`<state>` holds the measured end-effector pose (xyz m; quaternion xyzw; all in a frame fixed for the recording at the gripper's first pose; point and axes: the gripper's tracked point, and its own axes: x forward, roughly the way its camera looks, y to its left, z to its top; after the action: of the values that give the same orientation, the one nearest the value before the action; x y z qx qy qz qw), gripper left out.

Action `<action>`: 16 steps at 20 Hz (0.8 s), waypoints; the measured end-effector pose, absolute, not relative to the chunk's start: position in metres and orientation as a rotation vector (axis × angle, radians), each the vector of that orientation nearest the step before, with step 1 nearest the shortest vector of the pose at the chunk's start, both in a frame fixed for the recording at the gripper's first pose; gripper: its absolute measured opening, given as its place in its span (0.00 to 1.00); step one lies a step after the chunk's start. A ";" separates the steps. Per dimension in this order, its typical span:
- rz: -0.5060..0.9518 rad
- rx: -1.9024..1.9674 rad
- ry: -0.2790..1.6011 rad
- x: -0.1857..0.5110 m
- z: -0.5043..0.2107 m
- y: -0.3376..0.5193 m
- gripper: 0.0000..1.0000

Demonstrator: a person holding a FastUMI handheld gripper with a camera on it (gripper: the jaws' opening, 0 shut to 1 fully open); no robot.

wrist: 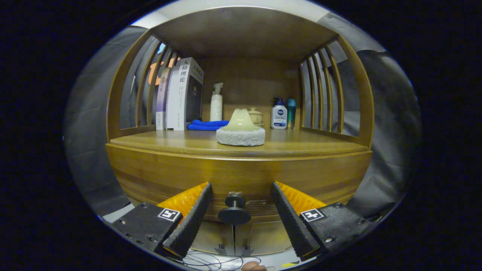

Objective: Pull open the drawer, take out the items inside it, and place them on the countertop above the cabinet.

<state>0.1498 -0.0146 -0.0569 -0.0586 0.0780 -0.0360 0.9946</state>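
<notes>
A wooden cabinet faces me, its drawer front [241,177] closed below the countertop [180,141]. A dark round drawer knob [234,210] juts out toward me and sits between my fingers, touching neither. My gripper [241,188] is open, its two fingers spread wide on either side of the knob. On the countertop, near its front edge, rests a round scrubbing pad with a pale handle [241,131].
At the back of the countertop stand books [180,94], a white spray bottle [216,102], a folded blue cloth [206,125], a small lidded jar [255,115], a lotion bottle [279,114] and a teal bottle [291,113]. Slatted wooden sides [324,94] and a roof enclose the shelf space.
</notes>
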 end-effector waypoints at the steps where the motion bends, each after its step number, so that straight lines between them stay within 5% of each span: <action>1: -0.074 -0.127 0.159 0.150 -0.057 -0.015 1.00; 16: -0.026 -0.097 0.104 0.075 -0.020 0.001 1.00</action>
<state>0.0749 0.0009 -0.0197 -0.0485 0.0519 -0.0128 0.9974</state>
